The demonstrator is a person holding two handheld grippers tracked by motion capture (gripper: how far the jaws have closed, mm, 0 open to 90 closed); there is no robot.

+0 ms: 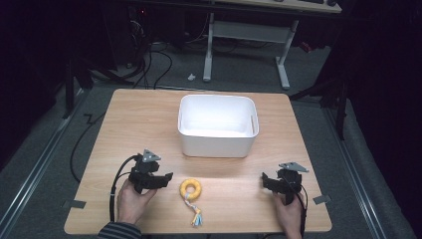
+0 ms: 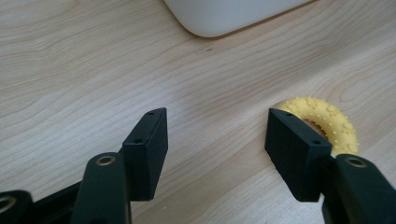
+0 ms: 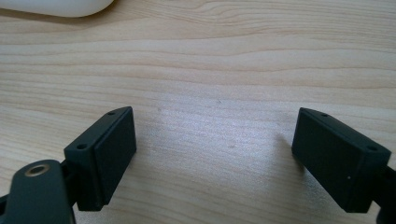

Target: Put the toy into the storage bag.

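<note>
A yellow knobbly ring toy [image 1: 190,188] with a short rope tail [image 1: 196,215] lies near the front of the wooden table [image 1: 129,124]. My left gripper [image 1: 166,178] rests just left of the toy, held in a hand. In the left gripper view the gripper [image 2: 217,116] is open over bare wood, and the ring [image 2: 334,122] lies beyond its right jaw, outside the gap. My right gripper [image 1: 265,180] sits at the front right, also in a hand. Its jaws [image 3: 215,116] stand wide open with nothing between them.
A white plastic bin [image 1: 214,144] stands at the table's middle back, empty inside; its corner shows in the left gripper view [image 2: 224,14] and the right gripper view [image 3: 56,5]. Cables trail off the table's left side. A desk frame stands on the floor behind.
</note>
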